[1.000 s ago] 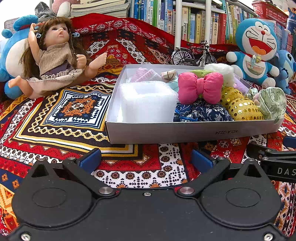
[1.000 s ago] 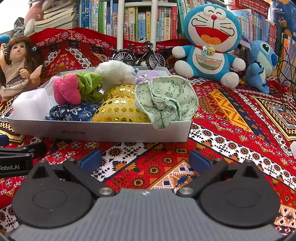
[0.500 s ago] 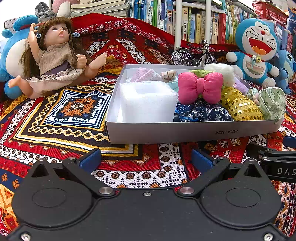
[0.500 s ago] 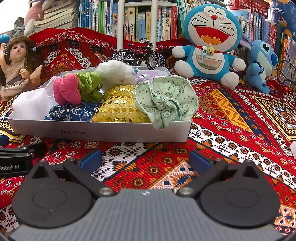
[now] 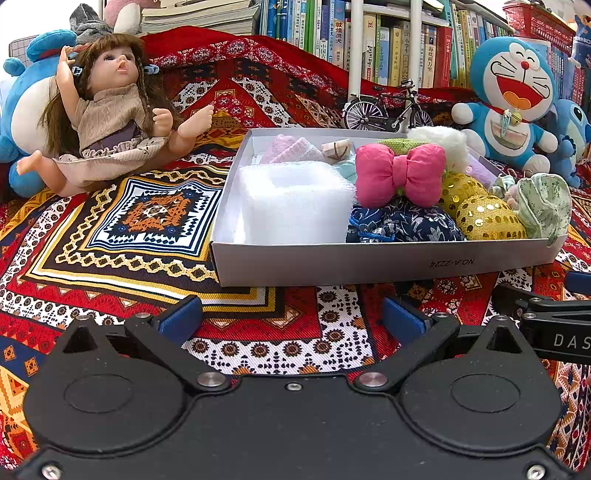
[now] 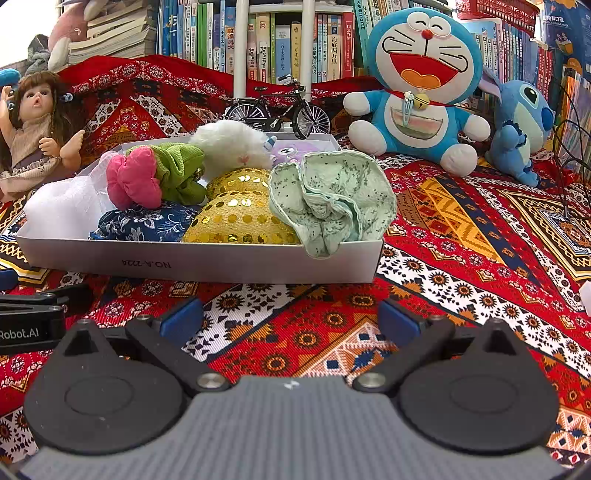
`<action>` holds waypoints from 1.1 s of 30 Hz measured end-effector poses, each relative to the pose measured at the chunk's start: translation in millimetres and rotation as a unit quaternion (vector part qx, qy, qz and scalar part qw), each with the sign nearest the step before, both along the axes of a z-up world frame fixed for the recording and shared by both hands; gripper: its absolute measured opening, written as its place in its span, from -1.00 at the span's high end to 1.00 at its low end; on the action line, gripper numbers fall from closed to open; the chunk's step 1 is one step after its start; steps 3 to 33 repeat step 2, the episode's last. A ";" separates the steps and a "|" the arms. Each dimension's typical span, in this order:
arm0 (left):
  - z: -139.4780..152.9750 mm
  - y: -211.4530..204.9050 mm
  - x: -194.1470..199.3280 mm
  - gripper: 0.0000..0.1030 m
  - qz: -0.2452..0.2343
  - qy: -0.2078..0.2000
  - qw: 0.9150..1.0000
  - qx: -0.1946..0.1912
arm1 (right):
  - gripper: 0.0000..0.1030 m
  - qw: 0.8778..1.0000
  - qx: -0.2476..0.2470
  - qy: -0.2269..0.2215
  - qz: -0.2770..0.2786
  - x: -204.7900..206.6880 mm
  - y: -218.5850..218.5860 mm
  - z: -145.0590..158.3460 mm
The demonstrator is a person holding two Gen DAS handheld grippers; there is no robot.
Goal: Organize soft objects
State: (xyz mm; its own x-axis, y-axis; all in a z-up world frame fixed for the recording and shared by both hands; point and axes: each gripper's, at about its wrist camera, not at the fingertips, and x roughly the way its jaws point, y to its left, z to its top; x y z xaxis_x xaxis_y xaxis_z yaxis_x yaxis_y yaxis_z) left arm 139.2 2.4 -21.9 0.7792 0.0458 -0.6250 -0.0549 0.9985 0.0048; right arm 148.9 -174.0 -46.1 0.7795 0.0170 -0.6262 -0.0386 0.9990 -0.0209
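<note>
A shallow white box (image 5: 369, 262) (image 6: 207, 260) sits on the patterned cloth, packed with soft items: a white fluffy block (image 5: 295, 201), a pink bow (image 5: 400, 173) (image 6: 135, 181), a navy floral pouch (image 5: 402, 225) (image 6: 147, 223), gold sequin pieces (image 5: 487, 218) (image 6: 240, 218), and a pale green cloth (image 6: 332, 199) (image 5: 545, 203) hanging over the front rim. My left gripper (image 5: 291, 319) rests low on the cloth in front of the box, open and holding nothing. My right gripper (image 6: 290, 317) sits beside it, also open and holding nothing.
A doll (image 5: 110, 110) lies left of the box. A model bicycle (image 6: 279, 109) stands behind it. A big blue cat plush (image 6: 421, 81) and a smaller blue plush (image 6: 521, 125) sit at the back right before the bookshelf (image 5: 369, 33). Cables (image 6: 569, 162) trail at far right.
</note>
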 end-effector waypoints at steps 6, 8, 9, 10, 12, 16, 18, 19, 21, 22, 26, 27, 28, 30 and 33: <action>-0.1 -0.2 0.0 -1.00 0.000 0.000 1.000 0.000 | -1.00 1.000 0.000 0.000 0.000 -0.1 0.1 0.0; -0.1 -0.2 0.0 -1.00 0.000 0.000 1.000 0.000 | -1.00 1.000 0.000 0.000 0.000 -0.1 0.1 0.0; -0.1 -0.2 0.0 -1.00 0.000 0.000 1.000 0.000 | -1.00 1.000 0.000 0.000 0.000 -0.1 0.1 0.0; -0.1 -0.2 0.0 -1.00 0.000 0.000 1.000 0.000 | -1.00 1.000 0.000 0.000 0.000 -0.1 0.1 0.0; -0.1 -0.2 0.0 -1.00 0.000 0.000 1.000 0.000 | -1.00 1.000 0.000 0.000 0.000 -0.1 0.1 0.0; -0.1 -0.2 0.0 -1.00 0.000 0.000 1.000 0.000 | -1.00 1.000 0.000 0.000 0.000 -0.1 0.1 0.0; -0.1 -0.2 0.0 -1.00 0.000 0.000 1.000 0.000 | -1.00 1.000 0.000 0.000 0.000 -0.1 0.1 0.0; -0.1 -0.2 0.0 -1.00 0.000 0.000 1.000 0.000 | -1.00 1.000 0.000 0.000 0.000 -0.1 0.1 0.0; -0.1 -0.2 0.0 -1.00 0.000 0.000 1.000 0.000 | -1.00 1.000 0.000 0.000 0.000 -0.1 0.1 0.0; -0.1 -0.2 0.0 -1.00 0.000 0.000 1.000 0.000 | -1.00 1.000 0.000 0.000 0.000 -0.1 0.1 0.0; -0.1 -0.2 0.0 -1.00 0.000 0.000 1.000 0.000 | -1.00 1.000 0.000 0.000 0.000 -0.1 0.1 0.0; -0.1 -0.2 0.0 -1.00 0.000 0.000 1.000 0.000 | -1.00 1.000 0.000 0.000 0.000 -0.1 0.1 0.0; -0.1 -0.2 0.0 -1.00 0.000 0.000 1.000 0.000 | -1.00 1.000 0.000 0.000 0.000 -0.1 0.1 0.0; -0.1 -0.2 0.0 -1.00 0.000 0.000 1.000 0.000 | -1.00 1.000 0.000 0.000 0.000 -0.1 0.1 0.0; -0.1 -0.2 0.0 -1.00 0.000 0.000 1.000 0.000 | -1.00 1.000 0.000 0.000 0.000 -0.1 0.1 0.0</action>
